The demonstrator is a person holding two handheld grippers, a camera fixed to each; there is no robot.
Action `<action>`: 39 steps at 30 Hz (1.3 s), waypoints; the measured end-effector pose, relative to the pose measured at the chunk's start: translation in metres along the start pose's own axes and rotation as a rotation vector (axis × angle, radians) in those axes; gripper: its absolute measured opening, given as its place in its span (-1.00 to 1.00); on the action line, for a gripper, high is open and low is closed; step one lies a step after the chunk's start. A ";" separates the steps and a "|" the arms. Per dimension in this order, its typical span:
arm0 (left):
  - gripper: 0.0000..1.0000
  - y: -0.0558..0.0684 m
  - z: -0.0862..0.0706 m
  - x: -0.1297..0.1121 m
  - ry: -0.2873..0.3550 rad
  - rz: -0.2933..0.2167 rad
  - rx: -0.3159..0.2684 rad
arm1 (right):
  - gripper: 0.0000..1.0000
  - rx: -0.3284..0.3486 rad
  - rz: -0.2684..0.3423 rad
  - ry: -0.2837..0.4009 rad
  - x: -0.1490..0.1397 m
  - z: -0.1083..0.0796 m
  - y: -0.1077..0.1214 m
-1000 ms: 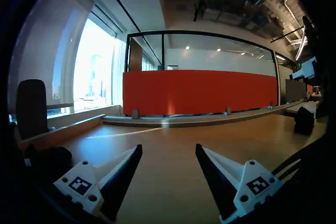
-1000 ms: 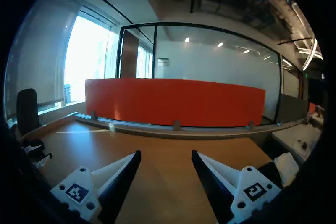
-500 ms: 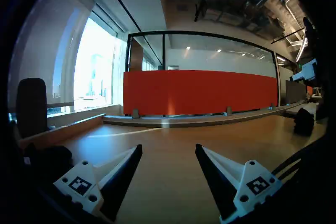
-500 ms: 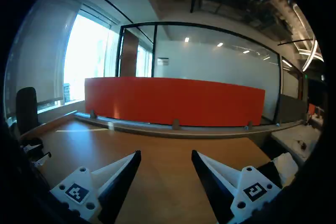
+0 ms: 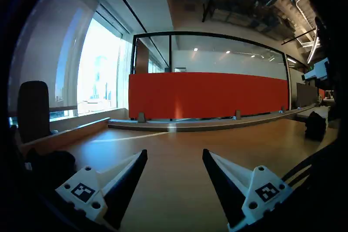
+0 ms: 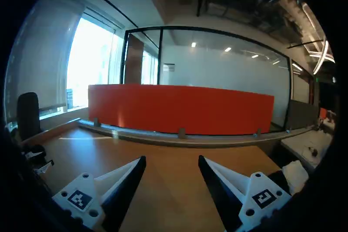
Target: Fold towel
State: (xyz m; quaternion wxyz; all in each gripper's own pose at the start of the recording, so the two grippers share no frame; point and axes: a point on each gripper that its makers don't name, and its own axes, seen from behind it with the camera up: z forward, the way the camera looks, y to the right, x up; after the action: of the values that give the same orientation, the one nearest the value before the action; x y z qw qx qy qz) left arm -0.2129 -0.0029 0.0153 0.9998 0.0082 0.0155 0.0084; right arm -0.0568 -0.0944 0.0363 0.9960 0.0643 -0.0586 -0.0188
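Towel (image 6: 296,174) is my best guess for the pale bunched heap at 4 o'clock in the right gripper view. It sits low, past the outer finger of my right tool (image 6: 171,157), near the corner of the wooden surface (image 6: 174,179), and I cannot tell whether it rests on that surface or just beyond it. Both tools are spread wide and hold nothing. My left tool (image 5: 174,151) points level across bare wood toward the orange partition (image 5: 209,95) at 12 o'clock. The main risk, as I judge it, is aim: neither tool looks down at the cloth, so a swing to 4 o'clock would go in half blind. I could pinch a fold instead of a corner, or catch only one layer and drag the heap off the edge. The wood looks smooth, so a one-sided pull would likely slide the whole cloth rather than spread it. With only one tool near it, the corners may end up mismatched. In the left gripper view a dark object (image 5: 315,125) at 3 o'clock stands where a sweep could knock it.
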 end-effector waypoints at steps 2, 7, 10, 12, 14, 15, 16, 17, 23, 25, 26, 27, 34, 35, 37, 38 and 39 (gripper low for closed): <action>0.88 0.000 0.000 0.000 0.000 0.000 0.000 | 0.85 0.001 0.000 0.010 0.004 -0.002 0.004; 0.88 0.001 0.001 -0.002 0.000 0.000 0.000 | 0.86 0.000 0.006 0.045 0.014 -0.007 0.015; 0.88 0.001 0.001 -0.002 0.000 0.000 0.000 | 0.88 -0.004 0.014 0.064 0.020 -0.011 0.023; 0.88 0.001 0.001 -0.003 0.001 0.000 0.000 | 0.88 -0.012 0.019 0.076 0.024 -0.014 0.029; 0.88 0.001 0.001 -0.004 0.001 0.000 0.000 | 0.88 -0.021 0.025 0.088 0.027 -0.017 0.036; 0.88 0.001 0.001 -0.004 0.001 0.000 0.000 | 0.88 -0.026 0.027 0.094 0.028 -0.018 0.039; 0.88 0.001 0.001 -0.004 0.001 0.000 0.000 | 0.88 -0.029 0.028 0.099 0.029 -0.019 0.042; 0.88 0.001 0.001 -0.004 0.001 0.000 0.000 | 0.89 -0.033 0.029 0.104 0.030 -0.020 0.045; 0.88 0.001 0.002 -0.005 0.001 0.000 0.001 | 0.89 -0.058 0.027 0.128 0.029 -0.027 0.063; 0.88 0.001 0.002 -0.005 0.001 0.000 0.001 | 0.89 -0.067 0.028 0.129 0.025 -0.028 0.069; 0.88 0.001 0.002 -0.005 0.001 0.000 0.001 | 0.89 -0.072 0.029 0.128 0.023 -0.029 0.071; 0.88 0.001 0.002 -0.005 0.001 0.000 0.001 | 0.90 -0.077 0.033 0.128 0.020 -0.030 0.074; 0.88 0.001 0.002 -0.006 0.001 0.000 0.001 | 0.90 -0.109 0.062 0.128 -0.002 -0.031 0.092; 0.88 0.001 0.002 -0.006 0.002 0.000 0.001 | 0.90 -0.113 0.065 0.129 -0.005 -0.031 0.094; 0.88 0.001 0.002 -0.006 0.002 0.000 0.001 | 0.90 -0.119 0.068 0.129 -0.014 -0.030 0.097; 0.88 0.001 0.002 -0.006 0.002 0.000 0.001 | 0.89 -0.121 0.069 0.129 -0.018 -0.030 0.098; 0.88 0.001 0.002 -0.006 0.002 0.000 0.001 | 0.89 -0.122 0.072 0.127 -0.023 -0.029 0.099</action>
State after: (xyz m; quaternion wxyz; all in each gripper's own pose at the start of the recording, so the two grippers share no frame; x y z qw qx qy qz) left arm -0.2193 -0.0021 0.0174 0.9998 0.0086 0.0163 0.0082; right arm -0.0728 0.0083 0.0180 0.9998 0.0025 0.0039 0.0174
